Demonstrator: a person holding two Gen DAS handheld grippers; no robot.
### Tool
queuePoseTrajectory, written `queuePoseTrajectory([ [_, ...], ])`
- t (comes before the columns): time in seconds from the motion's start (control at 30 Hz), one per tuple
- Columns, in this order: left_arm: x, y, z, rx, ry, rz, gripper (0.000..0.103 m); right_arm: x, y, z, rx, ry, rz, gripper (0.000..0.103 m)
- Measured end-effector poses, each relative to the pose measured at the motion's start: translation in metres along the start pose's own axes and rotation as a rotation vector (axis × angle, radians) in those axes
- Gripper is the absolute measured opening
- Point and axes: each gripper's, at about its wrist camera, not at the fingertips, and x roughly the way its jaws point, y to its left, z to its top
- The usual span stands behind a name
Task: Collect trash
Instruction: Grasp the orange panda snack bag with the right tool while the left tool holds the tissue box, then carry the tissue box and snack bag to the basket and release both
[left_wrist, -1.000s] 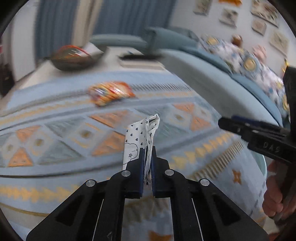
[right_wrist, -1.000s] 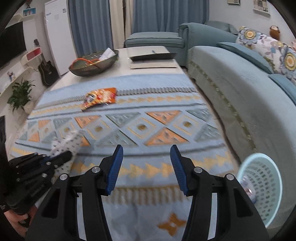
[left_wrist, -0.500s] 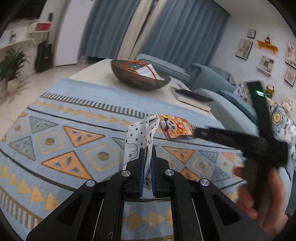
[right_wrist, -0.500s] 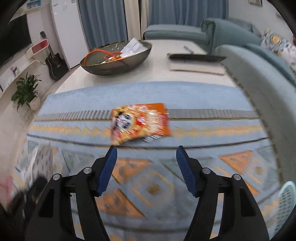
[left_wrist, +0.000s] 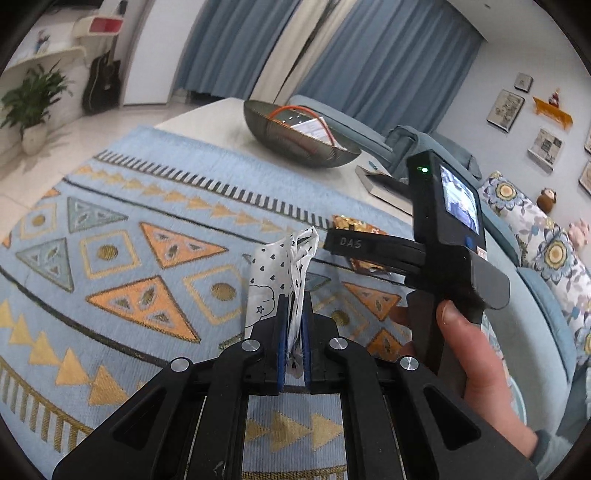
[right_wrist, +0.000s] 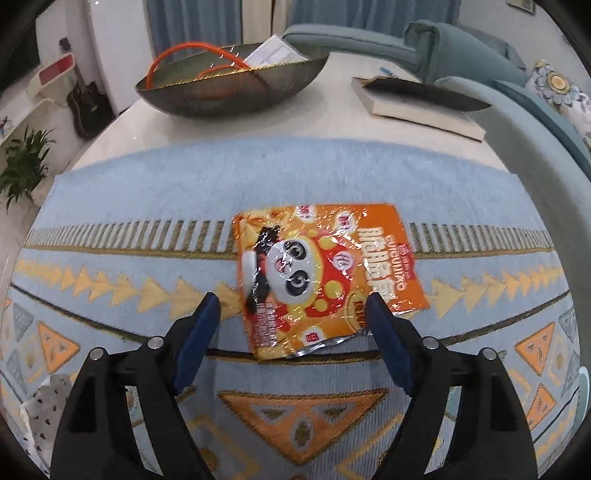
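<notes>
Left wrist view: the left gripper (left_wrist: 293, 325) is pinching a crumpled white wrapper (left_wrist: 284, 269) printed with small dark hearts; the pads are pressing together on its lower end, which is hidden between them, and its long axis is standing upright above the fingertips. The right gripper's fingertips are lying outside this view; only its black body and the hand (left_wrist: 476, 365) holding it are showing, and they are covering most of the orange snack bag (left_wrist: 356, 226) on the blue patterned rug (left_wrist: 110, 258). Right wrist view: the right gripper (right_wrist: 293, 314) is standing spread wide, its jaws having just been opening, with nothing pressed between the pads. The orange snack bag (right_wrist: 321, 273) with a panda print is lying flat on the rug (right_wrist: 147, 177), its long axis running away from the gripper and tilting slightly; its near edge is sitting between the two blue fingertips, whether touching cannot be told. The white wrapper (right_wrist: 44, 410) is cut off at the lower left edge.
</notes>
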Motion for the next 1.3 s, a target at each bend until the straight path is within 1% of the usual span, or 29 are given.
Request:
queuePoseTrajectory([
  [0.1,-0.002,0.001,0.0,-0.014,-0.005,0.004,0.005,-0.005,0.004,0.001,-0.018,-0.019,0.009,0.059],
  [0.17,-0.003,-0.001,-0.001,-0.01,-0.01,0.014,0.005,-0.008,0.004,0.001,-0.016,-0.03,0.014,0.041],
  [0.2,-0.003,-0.001,0.0,-0.007,-0.011,0.017,0.005,-0.009,0.004,0.002,-0.016,-0.032,0.023,0.037],
  [0.27,-0.002,-0.004,-0.002,0.007,-0.013,0.026,0.005,-0.011,0.004,0.004,-0.021,-0.034,0.041,0.022],
  [0.3,-0.003,-0.005,-0.002,0.013,-0.015,0.03,0.005,-0.011,0.005,0.004,-0.026,-0.031,0.05,0.019],
  [0.37,-0.003,-0.006,-0.002,0.023,-0.02,0.031,0.005,-0.014,0.002,0.007,-0.032,-0.017,0.059,0.008],
  [0.43,-0.003,-0.007,-0.002,0.026,-0.023,0.03,0.005,-0.022,-0.004,0.011,-0.023,-0.015,0.084,0.006],
  [0.5,-0.004,-0.008,-0.003,0.027,-0.025,0.029,0.005,-0.037,-0.011,0.012,-0.025,-0.033,0.105,0.006],
  [0.57,-0.003,-0.006,-0.002,0.03,-0.024,0.029,0.005,-0.058,-0.016,0.008,-0.04,-0.062,0.098,0.005],
  [0.67,-0.002,-0.008,-0.002,0.042,-0.024,0.029,0.005,-0.096,-0.035,0.004,-0.042,-0.106,0.104,0.005],
  [0.77,-0.004,-0.009,-0.002,0.053,-0.03,0.023,0.005,-0.13,-0.052,-0.006,-0.037,-0.144,0.105,0.005],
  [0.9,-0.01,-0.013,-0.004,0.079,-0.054,0.009,0.005,-0.177,-0.083,-0.025,-0.022,-0.182,0.135,0.005],
  [0.93,-0.011,-0.014,-0.004,0.078,-0.048,0.003,0.005,-0.19,-0.09,-0.035,-0.02,-0.193,0.145,0.005],
  [1.0,-0.02,-0.018,-0.007,0.063,-0.03,-0.035,0.005,-0.212,-0.101,-0.049,-0.021,-0.209,0.156,0.005],
  [1.1,-0.042,-0.037,-0.014,0.109,-0.023,-0.076,0.005,-0.251,-0.123,-0.077,-0.019,-0.244,0.163,0.005],
  [1.23,-0.076,-0.078,-0.019,0.194,-0.038,-0.155,0.005,-0.287,-0.15,-0.104,0.005,-0.286,0.158,0.005],
  [1.3,-0.093,-0.109,-0.018,0.238,-0.049,-0.206,0.005,-0.307,-0.167,-0.115,0.016,-0.307,0.154,0.005],
])
